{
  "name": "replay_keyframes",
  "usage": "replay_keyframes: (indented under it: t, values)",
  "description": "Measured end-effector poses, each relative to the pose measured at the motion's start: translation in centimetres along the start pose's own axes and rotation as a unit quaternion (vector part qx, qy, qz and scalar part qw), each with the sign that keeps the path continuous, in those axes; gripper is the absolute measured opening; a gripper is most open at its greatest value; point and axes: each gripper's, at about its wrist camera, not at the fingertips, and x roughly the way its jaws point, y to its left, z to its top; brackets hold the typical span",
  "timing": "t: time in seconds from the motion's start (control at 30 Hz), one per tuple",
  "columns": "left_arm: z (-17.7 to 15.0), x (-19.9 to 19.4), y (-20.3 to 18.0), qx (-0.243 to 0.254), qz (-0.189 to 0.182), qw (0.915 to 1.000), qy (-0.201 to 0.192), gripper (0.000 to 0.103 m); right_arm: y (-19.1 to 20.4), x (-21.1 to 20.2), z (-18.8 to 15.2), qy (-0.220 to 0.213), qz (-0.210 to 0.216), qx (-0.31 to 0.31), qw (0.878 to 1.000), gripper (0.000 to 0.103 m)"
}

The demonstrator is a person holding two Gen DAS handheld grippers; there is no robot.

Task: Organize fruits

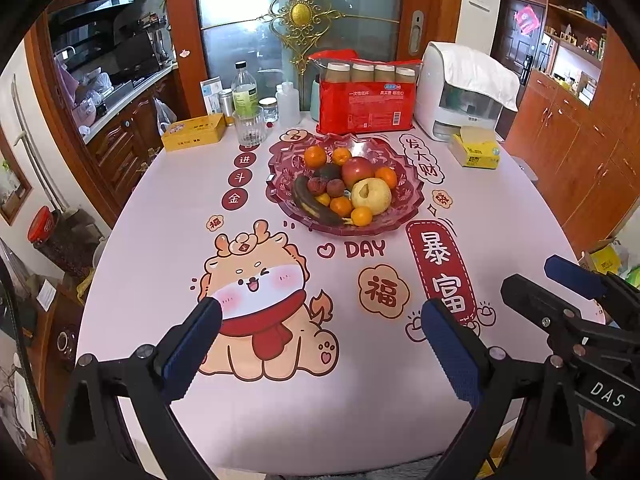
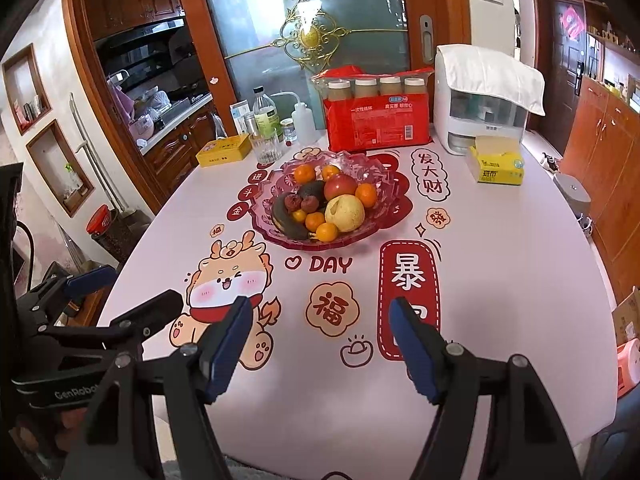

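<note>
A red patterned glass fruit bowl (image 1: pixel 408 204) (image 2: pixel 384 200) stands at the middle of the table. It holds a red apple (image 1: pixel 358 170) (image 2: pixel 340 186), a yellow pear (image 1: pixel 371 196) (image 2: pixel 345 213), a dark overripe banana (image 1: pixel 310 202) (image 2: pixel 286 222), an avocado (image 1: pixel 330 171), dark red fruits (image 1: pixel 326 188) and several oranges (image 1: pixel 315 156) (image 2: pixel 305 173). My left gripper (image 1: pixel 322 314) is open and empty above the near table. My right gripper (image 2: pixel 322 314) is open and empty, also short of the bowl. Each gripper shows at the edge of the other's view.
Behind the bowl stand a red pack of paper cups (image 1: pixel 366 100), a white appliance (image 1: pixel 460 96), a yellow tissue pack (image 1: pixel 476 148), a glass (image 1: pixel 249 125), bottles (image 1: pixel 245 92) and a yellow tin (image 1: pixel 194 133). The tablecloth (image 1: pixel 160 260) is printed with cartoon figures.
</note>
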Motion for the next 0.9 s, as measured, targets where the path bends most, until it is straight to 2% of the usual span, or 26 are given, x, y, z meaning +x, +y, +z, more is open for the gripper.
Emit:
replay_keyframes:
  t: [0.6, 0.9]
  values:
    - [-1.6, -0.4, -0.4, 0.005, -0.006, 1.0, 0.003, 0.099, 0.1, -0.1, -1.4, 0.013, 0.001, 0.018, 1.0, 0.071]
    - [-1.2, -0.4, -0.2, 0.004, -0.006, 1.0, 0.002, 0.099, 0.1, -0.2, -1.5, 0.011, -0.001, 0.017, 1.0, 0.071]
